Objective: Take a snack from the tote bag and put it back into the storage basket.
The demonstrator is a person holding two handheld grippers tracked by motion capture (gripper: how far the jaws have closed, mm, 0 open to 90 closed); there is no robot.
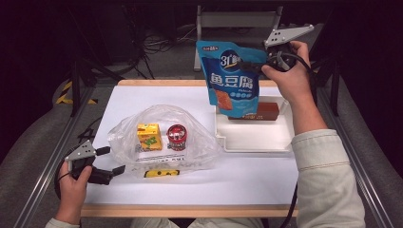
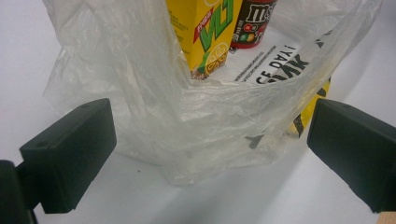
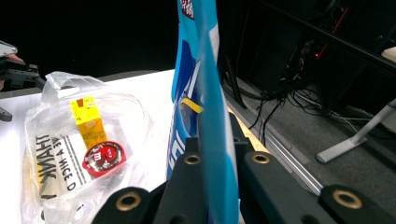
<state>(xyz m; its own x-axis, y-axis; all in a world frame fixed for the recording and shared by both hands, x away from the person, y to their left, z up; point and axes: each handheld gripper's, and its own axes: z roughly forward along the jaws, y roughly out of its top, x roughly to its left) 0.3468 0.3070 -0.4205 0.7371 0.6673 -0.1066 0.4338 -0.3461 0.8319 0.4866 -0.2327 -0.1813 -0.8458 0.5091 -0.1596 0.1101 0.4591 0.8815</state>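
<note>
My right gripper [image 1: 251, 64] is shut on the top edge of a blue snack pouch [image 1: 233, 83] and holds it in the air over the white tray [image 1: 252, 137]. In the right gripper view the blue snack pouch [image 3: 205, 93] runs edge-on up from between the shut jaws. A clear plastic bag [image 1: 161, 137] lies on the table with a yellow drink carton [image 1: 148, 137] and a red round tin [image 1: 177, 137] inside. My left gripper [image 1: 114, 161] stands open at the bag's left front edge; in its own view the clear plastic bag [image 2: 205, 116] lies between the wide-apart fingers [image 2: 74, 149].
A brown block [image 1: 266, 111] lies at the back of the tray. A yellow-and-black label [image 1: 161, 173] shows under the bag's front edge. The white table [image 1: 190, 190] has a wooden rim; dark floor, cables and a metal stand lie beyond.
</note>
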